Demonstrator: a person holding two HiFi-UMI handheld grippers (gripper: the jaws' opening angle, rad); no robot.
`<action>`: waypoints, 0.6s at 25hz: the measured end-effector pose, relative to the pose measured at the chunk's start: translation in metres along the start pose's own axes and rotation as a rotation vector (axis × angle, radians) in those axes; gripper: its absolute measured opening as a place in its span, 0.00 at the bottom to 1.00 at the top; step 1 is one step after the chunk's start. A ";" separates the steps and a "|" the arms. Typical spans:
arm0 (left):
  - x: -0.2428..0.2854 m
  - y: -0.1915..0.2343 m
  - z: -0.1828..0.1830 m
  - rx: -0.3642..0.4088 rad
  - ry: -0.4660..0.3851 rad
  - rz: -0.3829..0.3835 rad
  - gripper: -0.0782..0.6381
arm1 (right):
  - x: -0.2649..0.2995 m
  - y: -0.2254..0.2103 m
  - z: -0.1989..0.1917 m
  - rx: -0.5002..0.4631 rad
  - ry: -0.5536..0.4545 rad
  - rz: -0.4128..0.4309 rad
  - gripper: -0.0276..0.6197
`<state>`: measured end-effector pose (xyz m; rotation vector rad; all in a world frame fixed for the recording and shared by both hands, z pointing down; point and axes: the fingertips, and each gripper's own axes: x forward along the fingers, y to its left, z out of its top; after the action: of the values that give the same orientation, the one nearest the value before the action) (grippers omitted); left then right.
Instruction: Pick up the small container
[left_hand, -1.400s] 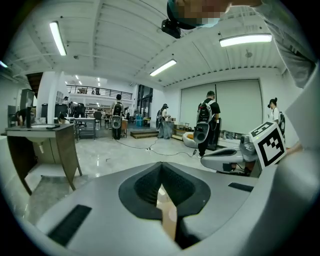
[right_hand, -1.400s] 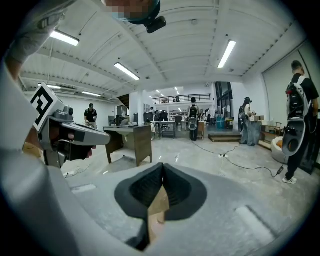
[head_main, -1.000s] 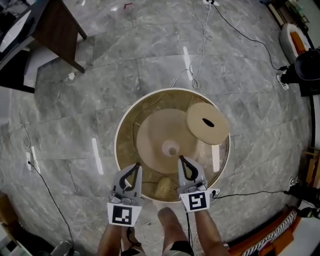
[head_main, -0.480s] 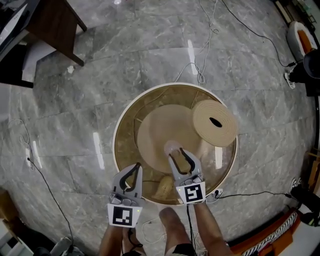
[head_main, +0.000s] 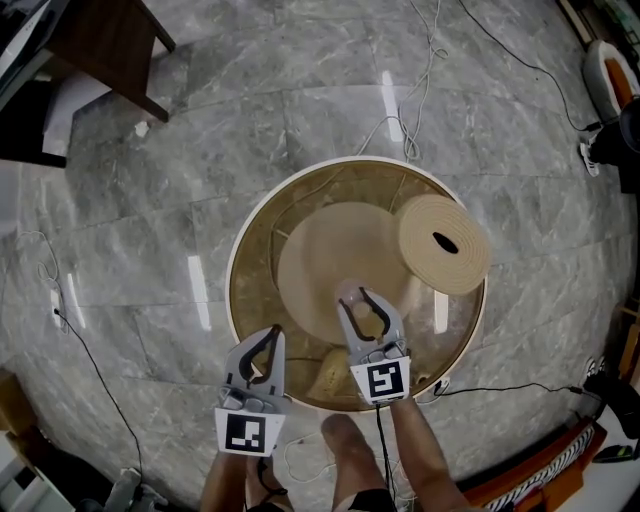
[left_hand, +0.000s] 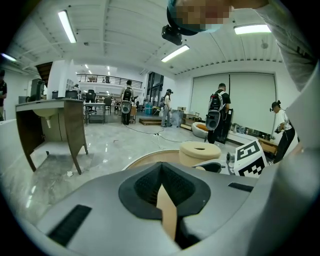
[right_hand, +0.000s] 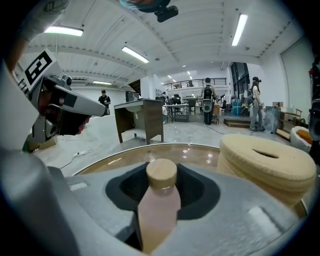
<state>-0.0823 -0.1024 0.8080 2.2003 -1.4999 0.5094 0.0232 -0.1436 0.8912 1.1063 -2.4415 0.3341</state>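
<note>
Jaws closing, right gripper, small container between; glass table, marble floor.

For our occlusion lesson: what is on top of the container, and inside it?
A wooden lid caps the container. Its contents are hidden by lid and wall.

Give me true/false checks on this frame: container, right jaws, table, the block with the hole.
1. The small container has a light, wooden-looking lid. True.
2. Nothing stands between the right gripper's jaws. False: the small container stands between them, and the jaws are closing.
3. The table is square. False: it is round.
4. The round block with a hole sits on the table. True.
</note>
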 end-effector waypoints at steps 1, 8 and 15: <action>0.000 0.001 0.000 -0.001 -0.003 0.002 0.13 | 0.000 -0.001 0.000 -0.005 0.000 -0.005 0.27; -0.001 0.009 -0.012 -0.004 0.006 0.012 0.13 | 0.004 0.002 -0.003 -0.044 0.005 -0.015 0.24; -0.005 0.002 -0.013 -0.013 0.001 0.019 0.13 | 0.003 0.001 -0.005 -0.039 -0.003 -0.017 0.23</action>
<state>-0.0867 -0.0921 0.8168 2.1778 -1.5204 0.5061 0.0223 -0.1423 0.8971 1.1114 -2.4298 0.2787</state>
